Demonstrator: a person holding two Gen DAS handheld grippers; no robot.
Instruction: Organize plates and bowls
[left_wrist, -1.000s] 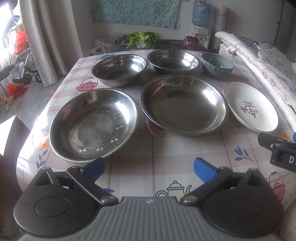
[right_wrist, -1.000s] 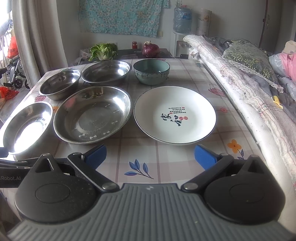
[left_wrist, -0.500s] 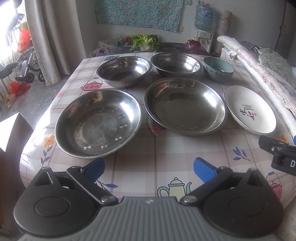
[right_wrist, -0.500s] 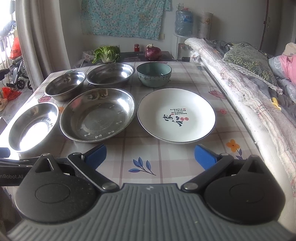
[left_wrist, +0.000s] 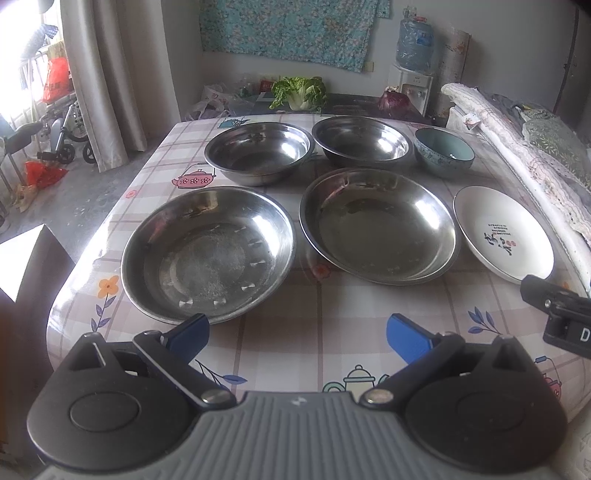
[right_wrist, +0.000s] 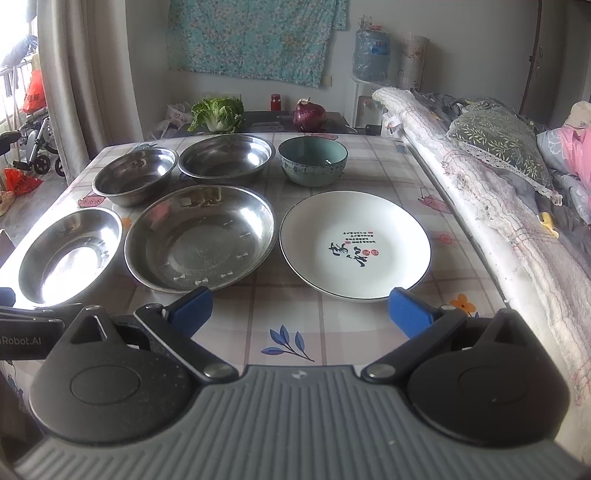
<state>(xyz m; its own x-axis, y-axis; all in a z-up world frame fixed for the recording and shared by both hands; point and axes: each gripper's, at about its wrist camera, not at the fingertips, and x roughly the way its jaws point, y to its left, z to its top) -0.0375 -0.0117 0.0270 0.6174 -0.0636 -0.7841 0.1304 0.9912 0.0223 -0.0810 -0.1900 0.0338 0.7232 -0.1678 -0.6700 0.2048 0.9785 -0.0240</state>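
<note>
Two wide steel plates lie in the front row: the left one (left_wrist: 208, 251) (right_wrist: 66, 254) and the middle one (left_wrist: 380, 225) (right_wrist: 201, 236). Behind them stand two steel bowls (left_wrist: 258, 151) (left_wrist: 364, 142) and a teal ceramic bowl (left_wrist: 443, 151) (right_wrist: 312, 158). At the right lies a white plate with calligraphy (left_wrist: 504, 234) (right_wrist: 354, 243). My left gripper (left_wrist: 297, 334) hovers open near the table's front edge, just short of the left steel plate. Open too, my right gripper (right_wrist: 299, 310) hangs in front of the white plate, with nothing between its fingers.
The table (right_wrist: 332, 332) wears a checked cloth with teapot prints. A bed with blankets (right_wrist: 480, 177) runs along its right side. Cabbage (right_wrist: 218, 112) and a red onion (right_wrist: 309, 114) sit on a dark surface behind. A curtain and a wheelchair (left_wrist: 62, 133) are at left.
Both grippers have pulled back and risen a little, so the dishes look farther away and more of the room shows. No dish has moved; both grippers stay open.
</note>
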